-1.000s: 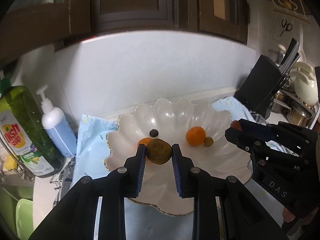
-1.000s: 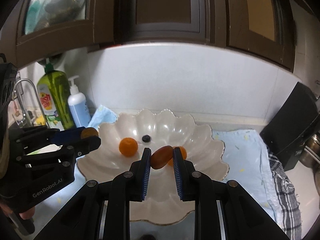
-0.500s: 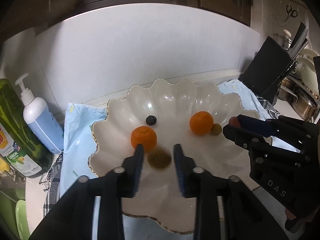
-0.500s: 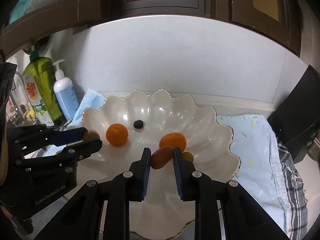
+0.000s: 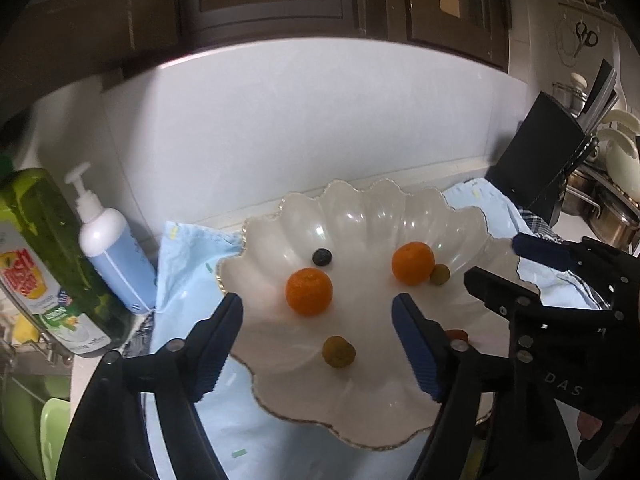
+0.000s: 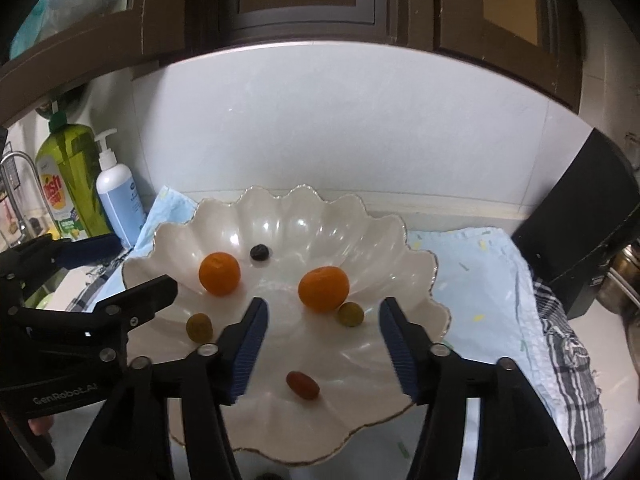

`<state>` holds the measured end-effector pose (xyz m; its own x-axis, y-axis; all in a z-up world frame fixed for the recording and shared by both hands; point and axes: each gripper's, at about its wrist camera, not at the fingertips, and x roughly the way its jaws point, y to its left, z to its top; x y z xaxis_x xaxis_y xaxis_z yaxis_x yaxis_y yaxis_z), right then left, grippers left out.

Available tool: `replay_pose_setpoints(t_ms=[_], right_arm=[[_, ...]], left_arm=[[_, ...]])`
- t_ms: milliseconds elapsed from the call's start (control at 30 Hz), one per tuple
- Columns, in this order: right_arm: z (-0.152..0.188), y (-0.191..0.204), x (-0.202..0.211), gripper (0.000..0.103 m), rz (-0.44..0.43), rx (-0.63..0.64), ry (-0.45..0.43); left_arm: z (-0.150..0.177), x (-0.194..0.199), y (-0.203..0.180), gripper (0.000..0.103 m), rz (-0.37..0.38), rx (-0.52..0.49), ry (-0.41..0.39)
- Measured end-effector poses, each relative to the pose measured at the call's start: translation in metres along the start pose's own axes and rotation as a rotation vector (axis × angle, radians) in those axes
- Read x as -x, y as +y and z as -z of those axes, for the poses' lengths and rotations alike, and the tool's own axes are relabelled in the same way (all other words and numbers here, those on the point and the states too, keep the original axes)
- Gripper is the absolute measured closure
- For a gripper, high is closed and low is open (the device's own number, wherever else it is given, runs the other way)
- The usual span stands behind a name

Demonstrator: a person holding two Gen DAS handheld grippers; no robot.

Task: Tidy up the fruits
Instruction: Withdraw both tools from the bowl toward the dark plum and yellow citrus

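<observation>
A: Going left to right in the left wrist view: a green dish soap bottle (image 5: 44,264) at the far left edge, a white pump bottle (image 5: 112,252) just beside it, then the light blue cloth (image 5: 188,252) under the scalloped bowl (image 5: 360,208) at centre.

B: And the fruit?

A: All inside the bowl. One orange (image 5: 309,291) left of centre with a blueberry (image 5: 322,257) just above it, a second orange (image 5: 413,262) to the right touching a small green fruit (image 5: 440,274), and a brownish-green fruit (image 5: 338,351) lower centre. In the right wrist view a reddish oval fruit (image 6: 303,385) lies near the bowl's front rim.

B: Grippers?

A: The left gripper (image 5: 318,344) is spread wide and holds nothing; the brownish-green fruit lies in the bowl between its fingers. The right gripper (image 6: 322,344) is likewise wide and empty above the reddish fruit.

B: So which step?

A: I judge both are at the release; each fruit is set down. Next would be lifting clear and seeking any fruit outside the bowl, though I see none.

B: Obstacles?

A: The two grippers are near each other over the bowl, and a black knife block (image 5: 536,160) stands at the right, beside a checked towel (image 6: 568,360).
</observation>
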<state>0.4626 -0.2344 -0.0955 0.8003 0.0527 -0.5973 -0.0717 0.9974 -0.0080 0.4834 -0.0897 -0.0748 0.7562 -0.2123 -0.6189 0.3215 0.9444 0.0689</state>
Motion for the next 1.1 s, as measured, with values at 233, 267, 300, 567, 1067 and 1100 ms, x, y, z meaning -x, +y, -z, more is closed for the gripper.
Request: replay_pose_setpoints(t_ms=[233,267,300,567,1067,1100], right_arm=[[-0.001,0.001,0.032,0.034,0.017,-0.001,-0.055],[-0.001,0.002,0.036,0.034,0.016,0.000,-0.062],[-0.001,0.002,0.040,0.034,0.016,0.001,-0.068],[0.003,0.008,0.075,0.034,0.003,0.010,-0.111],[0.028,0.019,0.113,0.026,-0.033,0.010,-0.114],[0.030,0.019,0.113,0.026,-0.036,0.011,-0.111]], left_arm=[[0.000,0.031,0.008,0.013,-0.025,0.024,-0.043],[0.001,0.036,0.008,0.013,-0.030,0.024,-0.051],[0.001,0.041,0.008,0.012,-0.034,0.023,-0.057],[0.011,0.079,0.007,0.008,-0.061,0.024,-0.103],[0.035,0.121,0.003,0.003,-0.081,-0.006,-0.129],[0.037,0.122,0.002,0.003,-0.082,-0.008,-0.126]])
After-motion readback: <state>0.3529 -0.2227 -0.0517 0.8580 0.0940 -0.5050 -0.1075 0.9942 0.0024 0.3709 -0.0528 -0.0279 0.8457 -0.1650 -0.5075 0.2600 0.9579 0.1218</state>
